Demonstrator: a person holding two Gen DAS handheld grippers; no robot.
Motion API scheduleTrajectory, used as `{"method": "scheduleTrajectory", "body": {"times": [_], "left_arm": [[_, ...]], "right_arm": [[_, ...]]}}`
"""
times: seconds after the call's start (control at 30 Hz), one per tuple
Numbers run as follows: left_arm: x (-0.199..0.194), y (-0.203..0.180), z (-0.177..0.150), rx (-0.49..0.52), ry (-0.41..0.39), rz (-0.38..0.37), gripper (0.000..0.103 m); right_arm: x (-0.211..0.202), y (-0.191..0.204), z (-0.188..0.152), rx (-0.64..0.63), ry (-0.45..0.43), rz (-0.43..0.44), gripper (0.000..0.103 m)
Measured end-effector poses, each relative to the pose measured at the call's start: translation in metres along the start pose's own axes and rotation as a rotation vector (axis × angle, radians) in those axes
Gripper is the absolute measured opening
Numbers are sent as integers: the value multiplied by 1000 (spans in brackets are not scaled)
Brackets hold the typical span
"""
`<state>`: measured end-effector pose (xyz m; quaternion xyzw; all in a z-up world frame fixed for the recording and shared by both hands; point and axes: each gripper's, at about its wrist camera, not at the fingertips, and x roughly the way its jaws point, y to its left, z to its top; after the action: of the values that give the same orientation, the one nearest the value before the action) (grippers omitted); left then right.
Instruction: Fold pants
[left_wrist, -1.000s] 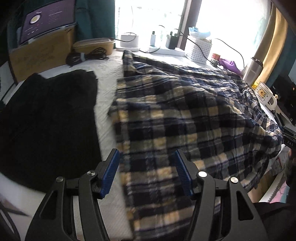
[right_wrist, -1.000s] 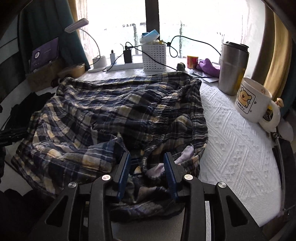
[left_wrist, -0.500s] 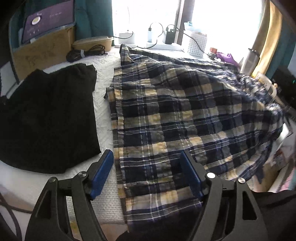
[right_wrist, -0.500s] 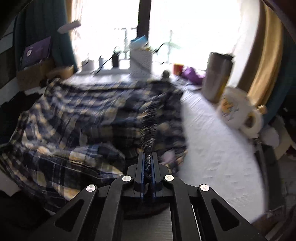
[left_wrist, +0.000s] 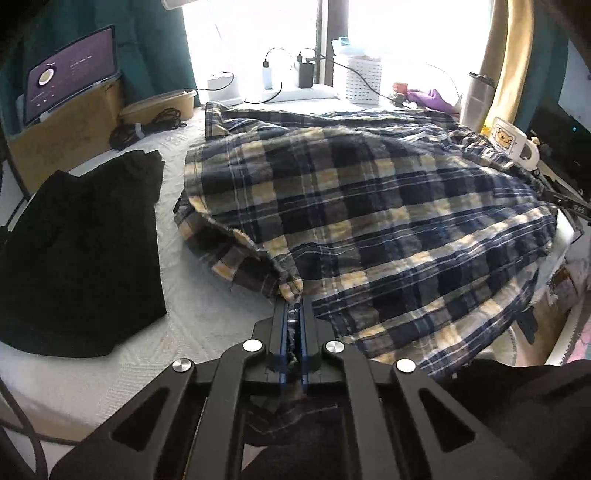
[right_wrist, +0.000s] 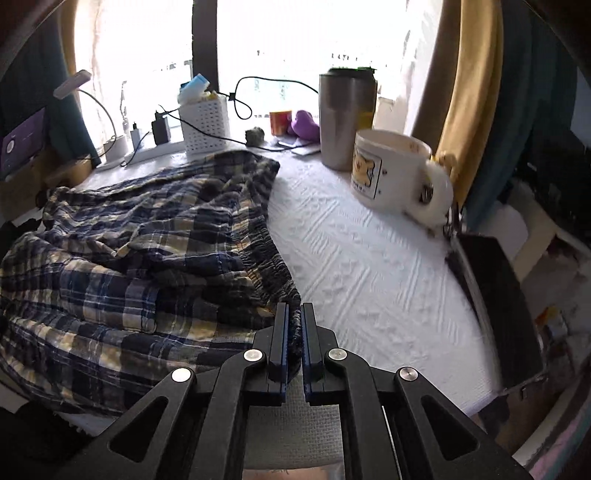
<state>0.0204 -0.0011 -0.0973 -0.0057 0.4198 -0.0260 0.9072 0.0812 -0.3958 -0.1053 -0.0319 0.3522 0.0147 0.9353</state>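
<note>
Both grippers (left (left_wrist: 294, 314), right (right_wrist: 294, 314)) pinching plaid pants (left_wrist: 369, 206), fingers (right_wrist: 281, 325) closed

Left wrist view: sits just behind the left gripper (left_wrist: 294, 310), looking low across the table (left_wrist: 207, 321) toward the window at 12 o'clock; pants (left_wrist: 369, 206) close, filling 12 to 3 o'clock.
Right wrist view: sits just behind the right gripper (right_wrist: 294, 314), facing the same window; pants (right_wrist: 147, 251) at 9 to 11 o'clock.
Shared by the 2 views: pants, mug (left_wrist: 511, 142) (right_wrist: 391, 173), white basket (left_wrist: 364, 79) (right_wrist: 205, 125).
</note>
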Motion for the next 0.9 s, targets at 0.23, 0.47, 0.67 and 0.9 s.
{"method": "scheduleTrajectory", "body": {"times": [0.23,0.47,0.67,0.9], "left_arm": [[-43,26,21,-98,-62,-102,3],[-76,43,30,-126,-124,-117,2],[-51,45,17,-107,-32,-115,2],[-22,50,5,-97,83,-81,2]], "right_arm": [[-31,9,20,-36,-92,-7,6],[-64,18,38,-66,-169,-16,6],[-36,14,31,-52,-93,-20,6],[7,3,3,-4,25,-25,6]]}}
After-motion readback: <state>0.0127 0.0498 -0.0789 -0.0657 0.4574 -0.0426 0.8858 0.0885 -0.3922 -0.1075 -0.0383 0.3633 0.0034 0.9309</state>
